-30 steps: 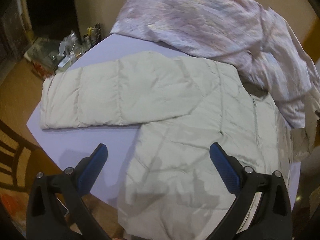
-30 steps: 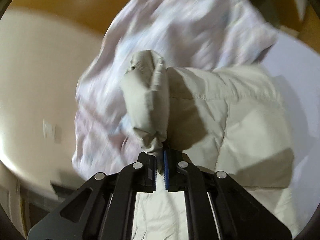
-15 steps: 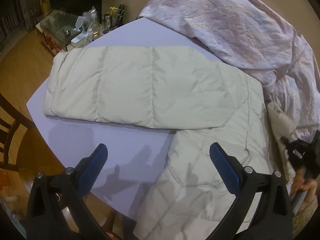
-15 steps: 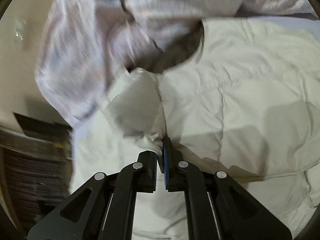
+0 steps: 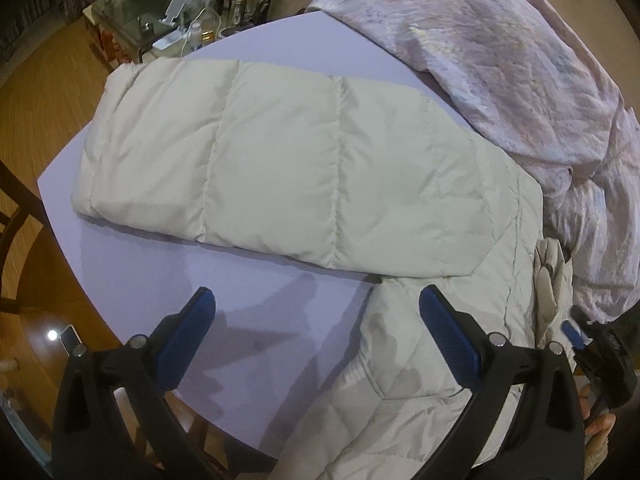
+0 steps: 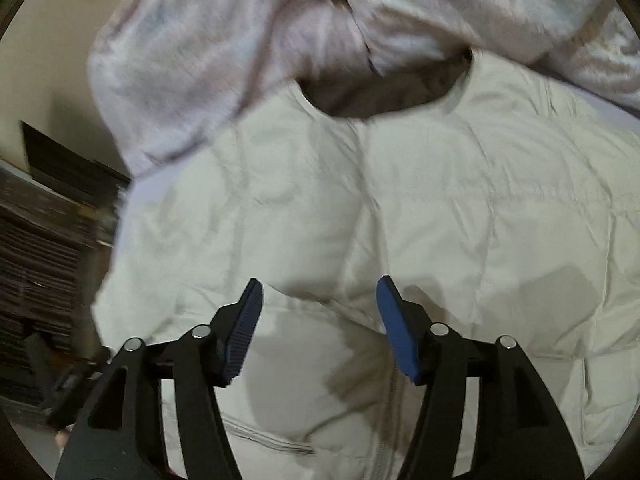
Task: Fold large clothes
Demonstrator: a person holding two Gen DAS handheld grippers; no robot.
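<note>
The right gripper is just letting go of the cream puffer jacket's sleeve, jaws parting empty above it; the left gripper is hovering wide open.

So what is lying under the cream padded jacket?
The cream padded jacket lies on a lilac table, bare in front of its sleeve. The pink patterned cloth lies past its collar. Whether anything else is under the jacket cannot be seen; its body covers that part.

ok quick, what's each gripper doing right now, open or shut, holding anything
left gripper: open, holding nothing, above the table edge and puffer jacket.
right gripper: jaws have just been opening, nothing gripped, jacket lies below them.
</note>
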